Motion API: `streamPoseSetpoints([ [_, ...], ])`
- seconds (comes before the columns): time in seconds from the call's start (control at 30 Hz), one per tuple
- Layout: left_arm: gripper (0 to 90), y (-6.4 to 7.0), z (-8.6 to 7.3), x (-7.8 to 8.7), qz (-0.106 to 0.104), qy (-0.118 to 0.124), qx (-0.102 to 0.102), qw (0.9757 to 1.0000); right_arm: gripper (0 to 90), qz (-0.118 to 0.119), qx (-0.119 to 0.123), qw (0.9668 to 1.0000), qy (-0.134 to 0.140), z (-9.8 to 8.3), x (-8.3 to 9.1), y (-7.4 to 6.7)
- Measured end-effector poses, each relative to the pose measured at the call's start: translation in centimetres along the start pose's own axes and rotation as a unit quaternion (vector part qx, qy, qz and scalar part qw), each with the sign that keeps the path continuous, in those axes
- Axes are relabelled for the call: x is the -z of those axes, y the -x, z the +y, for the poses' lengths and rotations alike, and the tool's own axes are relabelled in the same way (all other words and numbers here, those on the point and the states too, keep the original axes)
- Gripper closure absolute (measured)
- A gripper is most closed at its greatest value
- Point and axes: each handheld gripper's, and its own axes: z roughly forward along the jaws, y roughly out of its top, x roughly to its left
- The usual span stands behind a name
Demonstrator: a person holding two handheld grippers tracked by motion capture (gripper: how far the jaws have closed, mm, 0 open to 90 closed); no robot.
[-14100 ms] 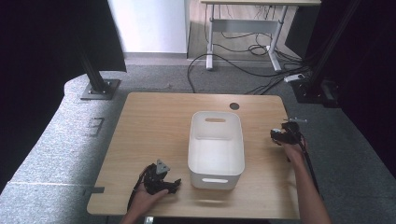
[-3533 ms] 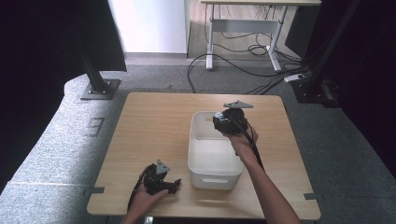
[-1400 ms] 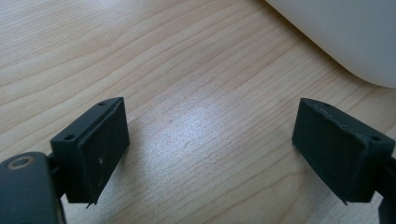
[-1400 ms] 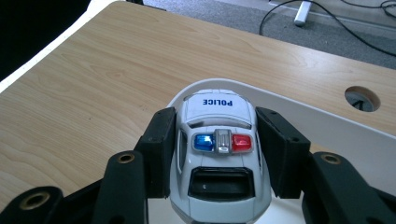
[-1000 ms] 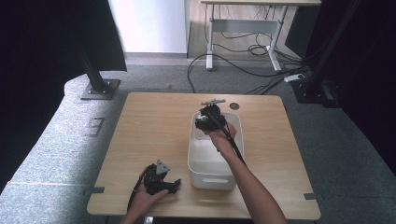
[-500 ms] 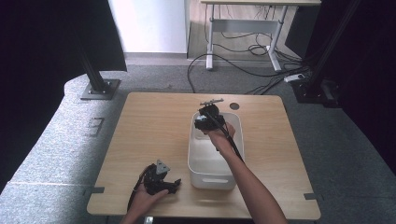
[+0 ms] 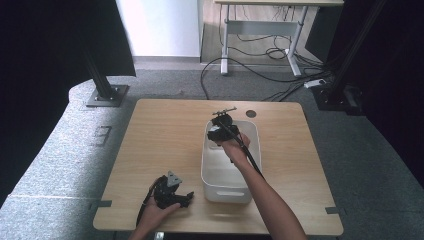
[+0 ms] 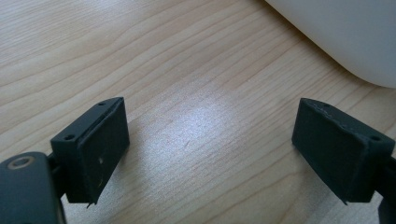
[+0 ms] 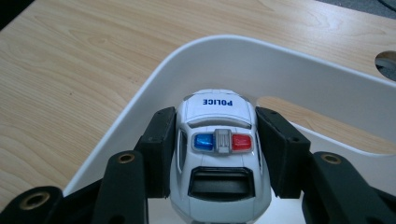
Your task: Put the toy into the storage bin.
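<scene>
White plastic bin [image 7: 252, 145] stands right of the table's [image 7: 165, 135] middle, and the right gripper [image 7: 218, 134] hangs over its far left corner, jaws clamped on the flanks of a toy police car [image 9: 218, 154]. The car's long axis runs along the jaws, nose pointing away toward the far rim, so the drop lies straight below. The right gripper view [image 9: 218, 140] shows lettering and roof lights that the high view loses in dark blur. The left gripper [image 7: 172, 192], jaws apart and empty, rests on the near table edge.
</scene>
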Motion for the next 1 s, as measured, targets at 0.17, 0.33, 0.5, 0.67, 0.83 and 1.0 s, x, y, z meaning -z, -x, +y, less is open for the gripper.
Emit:
streamPoseSetpoints([
  [0.17,11.3,0.0,0.0,0.0,0.000,0.000,0.000,1.0000,50.2,0.003,0.001,0.9999,-0.010,-0.2,-0.5,-0.1],
  [0.33,11.2,0.0,0.0,0.0,0.000,0.000,0.000,1.0000,50.2,0.002,0.001,0.9998,-0.019,-0.2,-0.9,-0.1],
  [0.5,11.3,0.0,0.0,0.0,0.000,0.000,0.000,1.0000,50.2,0.003,0.001,0.9997,-0.025,-0.2,-1.1,0.1],
  [0.67,11.2,0.0,0.0,0.0,0.000,0.000,0.000,1.0000,50.2,0.003,0.002,0.9995,-0.032,-0.3,-1.4,0.1],
  [0.83,11.3,0.0,0.0,0.0,0.000,0.000,0.000,1.0000,50.2,0.004,0.005,0.9987,-0.051,-0.4,-2.0,0.1],
  [1.0,11.3,0.0,0.0,0.0,0.000,0.000,0.000,1.0000,50.2,0.000,0.008,0.9981,-0.061,-0.3,-2.4,0.1],
])
